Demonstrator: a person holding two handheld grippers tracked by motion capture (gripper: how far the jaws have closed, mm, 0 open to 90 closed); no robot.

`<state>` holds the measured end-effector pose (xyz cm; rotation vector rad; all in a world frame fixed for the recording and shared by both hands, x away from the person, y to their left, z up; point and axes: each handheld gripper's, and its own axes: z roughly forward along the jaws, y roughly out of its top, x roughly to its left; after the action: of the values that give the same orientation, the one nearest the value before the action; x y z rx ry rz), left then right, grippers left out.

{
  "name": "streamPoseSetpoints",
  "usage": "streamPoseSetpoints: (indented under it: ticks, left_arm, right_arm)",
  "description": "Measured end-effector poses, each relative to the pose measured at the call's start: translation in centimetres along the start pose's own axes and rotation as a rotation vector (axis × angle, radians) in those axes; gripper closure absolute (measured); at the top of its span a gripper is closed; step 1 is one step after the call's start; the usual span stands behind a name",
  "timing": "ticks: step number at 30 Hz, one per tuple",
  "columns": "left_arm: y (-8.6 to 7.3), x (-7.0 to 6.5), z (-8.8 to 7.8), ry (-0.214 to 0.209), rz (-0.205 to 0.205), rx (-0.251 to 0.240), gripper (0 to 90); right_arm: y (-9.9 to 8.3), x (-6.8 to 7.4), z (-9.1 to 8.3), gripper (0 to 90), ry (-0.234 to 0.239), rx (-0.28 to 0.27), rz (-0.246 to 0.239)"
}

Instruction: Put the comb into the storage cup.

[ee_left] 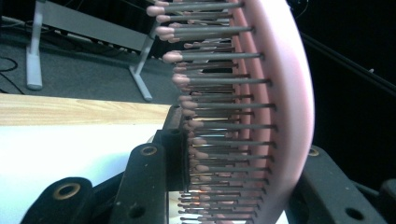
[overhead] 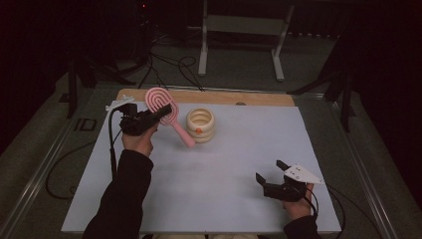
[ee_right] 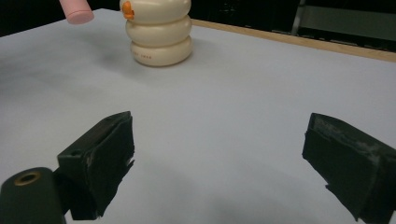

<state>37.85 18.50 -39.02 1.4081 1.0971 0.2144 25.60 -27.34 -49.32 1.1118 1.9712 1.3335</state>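
Above table's far left | pink hairbrush (overhead: 163, 107), looped oval head, grey bristles | left hand-held gripper (overhead: 165, 111) clamps its head

Cream ringed holder (overhead: 200, 125) — white table (overhead: 224, 169)

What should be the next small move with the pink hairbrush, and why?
Probably lower the handle toward the cream ringed holder. The left gripper clamps the pink hairbrush by its head, lifted, beside the holder; the right gripper waits open.
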Motion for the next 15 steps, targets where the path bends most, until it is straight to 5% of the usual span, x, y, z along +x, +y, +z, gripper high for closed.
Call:
streamPoseSetpoints:
  ticks: [15]
  left_arm:
    - [0.68,0.26,0.27,0.011,0.006,-0.002,64.3]
  right_arm:
    - [-0.02,0.02,0.04,9.1,0.002,0.001,-0.001]
